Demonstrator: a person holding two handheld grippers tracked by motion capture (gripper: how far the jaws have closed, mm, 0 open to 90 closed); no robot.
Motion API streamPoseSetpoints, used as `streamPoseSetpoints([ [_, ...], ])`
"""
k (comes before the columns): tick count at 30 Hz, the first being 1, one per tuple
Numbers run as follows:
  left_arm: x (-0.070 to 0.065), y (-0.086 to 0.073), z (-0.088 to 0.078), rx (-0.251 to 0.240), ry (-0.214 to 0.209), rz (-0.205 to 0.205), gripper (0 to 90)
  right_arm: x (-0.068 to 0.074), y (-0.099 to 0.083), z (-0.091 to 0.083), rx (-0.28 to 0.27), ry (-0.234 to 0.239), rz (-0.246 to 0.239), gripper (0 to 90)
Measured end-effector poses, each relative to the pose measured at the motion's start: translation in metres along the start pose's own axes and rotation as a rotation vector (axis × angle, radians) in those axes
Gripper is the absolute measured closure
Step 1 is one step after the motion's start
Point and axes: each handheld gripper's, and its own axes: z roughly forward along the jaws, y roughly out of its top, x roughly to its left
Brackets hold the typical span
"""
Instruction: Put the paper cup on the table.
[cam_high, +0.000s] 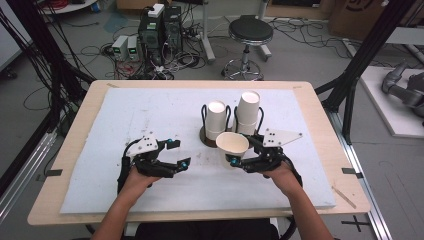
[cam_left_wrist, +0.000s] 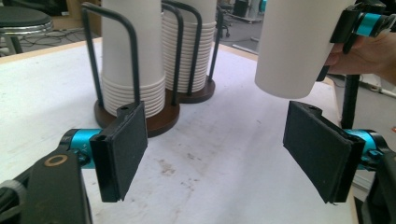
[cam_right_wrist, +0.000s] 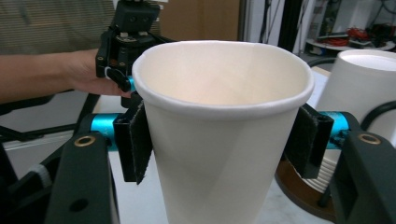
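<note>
I observe the right hand-held gripper (cam_high: 243, 158) clamped on a single white paper cup (cam_high: 232, 143), held above the desk (cam_high: 150, 110) just before two racked stacks of white paper cups (cam_high: 216, 120). My left hand-held gripper (cam_high: 176, 156) stands wide, nothing between its pads.

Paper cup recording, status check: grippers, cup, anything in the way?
Right gripper shut on paper cup, cup off the table. Left gripper open, nothing between its pads. Two cup stacks in wire holders just behind; table bare ahead of left gripper.
</note>
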Motion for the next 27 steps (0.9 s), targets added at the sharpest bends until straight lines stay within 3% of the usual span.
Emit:
streamPoseSetpoints([
  [8, 0.01, -0.004, -0.01, -0.004, 0.032, -0.006, 22.0, -0.005, -0.009, -0.022, 0.006, -0.072, -0.012, 34.6],
  [13, 0.016, -0.009, -0.013, -0.021, 0.046, -0.022, 22.0, -0.013, -0.013, -0.047, -0.033, -0.128, -0.001, 34.6],
  [21, 0.019, -0.009, -0.019, -0.049, 0.069, -0.027, 22.0, -0.033, -0.028, -0.088, -0.077, -0.292, 0.03, 34.5],
  [27, 0.02, -0.01, -0.019, -0.044, 0.065, -0.028, 22.0, -0.044, -0.035, -0.101, -0.084, -0.394, 0.056, 34.5],
])
